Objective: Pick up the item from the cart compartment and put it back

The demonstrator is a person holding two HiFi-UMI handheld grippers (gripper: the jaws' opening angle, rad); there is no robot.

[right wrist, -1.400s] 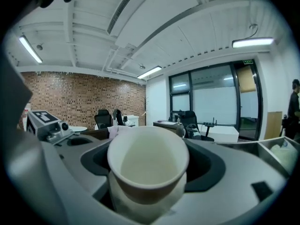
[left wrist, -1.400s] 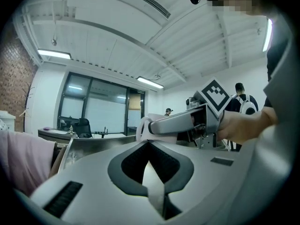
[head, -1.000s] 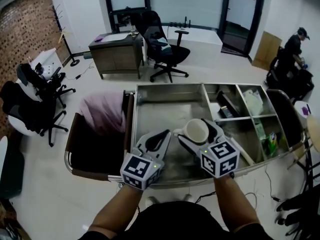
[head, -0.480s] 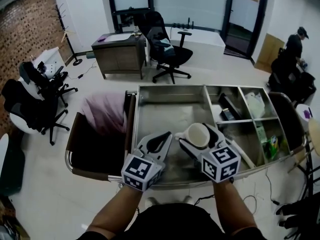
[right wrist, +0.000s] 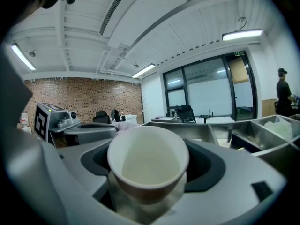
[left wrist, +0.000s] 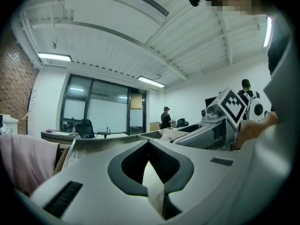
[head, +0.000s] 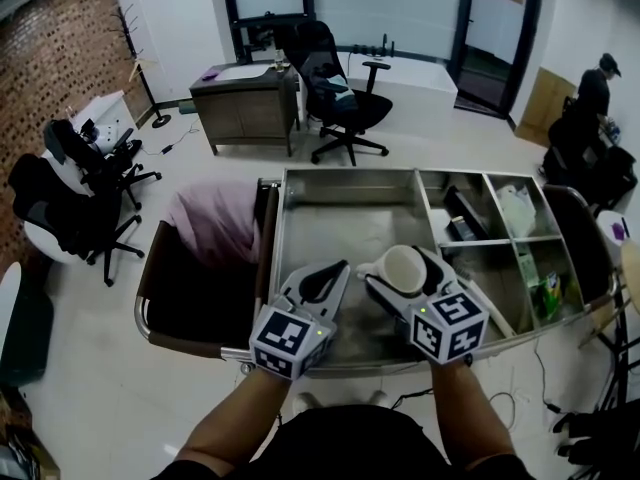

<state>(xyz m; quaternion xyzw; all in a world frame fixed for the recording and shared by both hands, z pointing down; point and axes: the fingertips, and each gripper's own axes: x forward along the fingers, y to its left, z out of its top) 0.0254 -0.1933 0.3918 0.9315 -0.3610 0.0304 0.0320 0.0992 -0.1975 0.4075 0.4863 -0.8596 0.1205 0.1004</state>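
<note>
1. We saw the right gripper (head: 402,268), at the lower centre-right of the head view, pinching a white paper cup (right wrist: 148,165) between its two jaws, the pads pressed against the cup's sides.
2. The cup was tilted, its open mouth turned up toward the head camera, and in the right gripper view we looked straight into its pale inside.
3. It hung over the near right part of the large compartment of a stainless-steel cart (head: 345,174). It seemed clear of that compartment's floor, though the gripper hid its base from us.
4. The left gripper (head: 334,271), just left of the right one in the head view, had its jaws pressed together at the tips, gripping nothing.
5. The smaller compartments at the right of the cart held a few items too small for us to name.
6. A pink cloth bag (head: 212,223) hung at the cart's left end.
7. A black office chair (head: 338,96) stood at top centre, and a person in dark clothes (head: 597,86) stood at the upper right.
</note>
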